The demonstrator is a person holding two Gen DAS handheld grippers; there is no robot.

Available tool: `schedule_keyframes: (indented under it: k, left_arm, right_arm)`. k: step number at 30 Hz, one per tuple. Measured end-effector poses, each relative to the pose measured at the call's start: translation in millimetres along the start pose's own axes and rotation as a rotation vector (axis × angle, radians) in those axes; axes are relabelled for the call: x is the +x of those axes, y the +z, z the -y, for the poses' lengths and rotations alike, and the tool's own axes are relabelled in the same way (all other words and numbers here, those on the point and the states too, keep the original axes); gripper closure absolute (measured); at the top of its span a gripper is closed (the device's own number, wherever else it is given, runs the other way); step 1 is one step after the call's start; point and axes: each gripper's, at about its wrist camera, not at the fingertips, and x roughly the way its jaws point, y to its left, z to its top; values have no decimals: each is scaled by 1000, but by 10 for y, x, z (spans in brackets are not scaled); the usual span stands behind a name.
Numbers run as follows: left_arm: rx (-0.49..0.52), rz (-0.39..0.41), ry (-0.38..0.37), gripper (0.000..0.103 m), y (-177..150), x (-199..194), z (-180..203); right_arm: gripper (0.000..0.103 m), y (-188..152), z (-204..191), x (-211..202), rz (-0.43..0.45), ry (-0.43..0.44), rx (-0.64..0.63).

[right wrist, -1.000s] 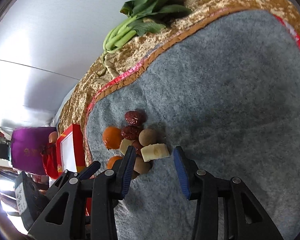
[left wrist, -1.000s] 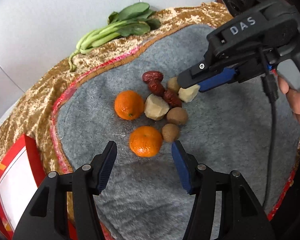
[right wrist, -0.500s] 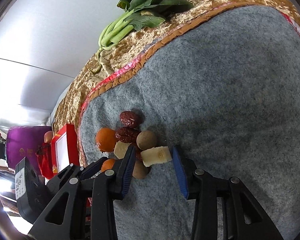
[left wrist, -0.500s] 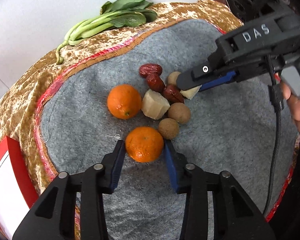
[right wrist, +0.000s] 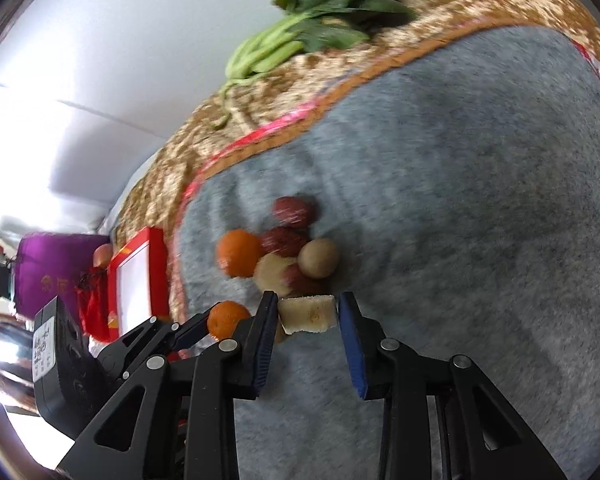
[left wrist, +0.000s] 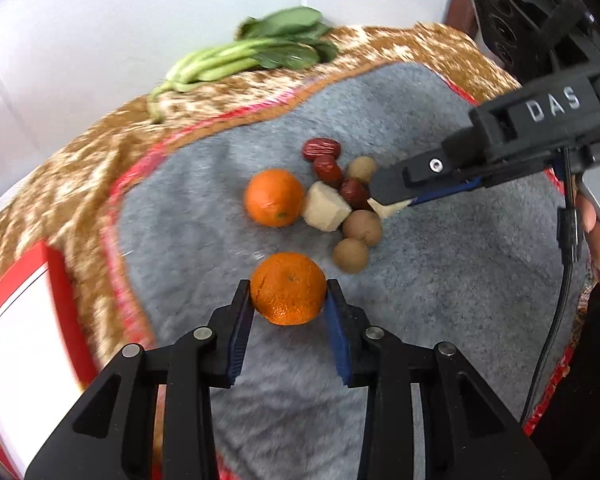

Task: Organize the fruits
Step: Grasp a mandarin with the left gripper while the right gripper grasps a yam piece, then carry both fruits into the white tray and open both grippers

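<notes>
On a grey felt mat (left wrist: 440, 288) lies a small heap of fruit: two oranges, red dates (left wrist: 322, 149), brown longans (left wrist: 362, 226) and pale cut chunks (left wrist: 326, 208). My left gripper (left wrist: 288, 294) is shut on the near orange (left wrist: 288, 288), with both pads against its sides. The far orange (left wrist: 274, 197) sits behind it. My right gripper (right wrist: 308, 314) is shut on a pale fruit chunk (right wrist: 308, 314) at the heap's right edge. It also shows in the left wrist view (left wrist: 396, 204), reaching in from the right.
Green leafy vegetables (left wrist: 256, 54) lie on the gold cloth (left wrist: 80, 168) at the back by the white wall. A red and white box (left wrist: 24, 320) stands at the left. A purple bag (right wrist: 52, 268) sits beyond it. A cable (left wrist: 560, 320) hangs from the right gripper.
My left gripper moved forward and closed on the near orange. My right gripper narrowed onto the pale chunk. Both views are blurred by motion.
</notes>
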Motion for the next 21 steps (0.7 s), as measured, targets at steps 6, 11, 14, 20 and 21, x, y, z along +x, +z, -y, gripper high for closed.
schedule_keyframes:
  k: [6, 11, 14, 20, 21]
  left_arm:
    - [-112, 22, 96, 70, -269, -406, -300]
    - [-269, 38, 204, 70, -589, -688, -744]
    - [-376, 33, 287, 70, -813, -830, -1018]
    - [-505, 14, 354, 70, -1143, -949, -1416]
    - [-518, 10, 362, 70, -1178, -957, -1446]
  right_arm:
    - [71, -106, -420, 169, -50, 80, -85]
    - [71, -294, -900, 382, -81, 152, -199]
    - [71, -423, -1181, 517, -96, 188, -266]
    - [71, -708, -1672, 732, -101, 256, -394]
    - [71, -734, -1721, 753, -100, 261, -407]
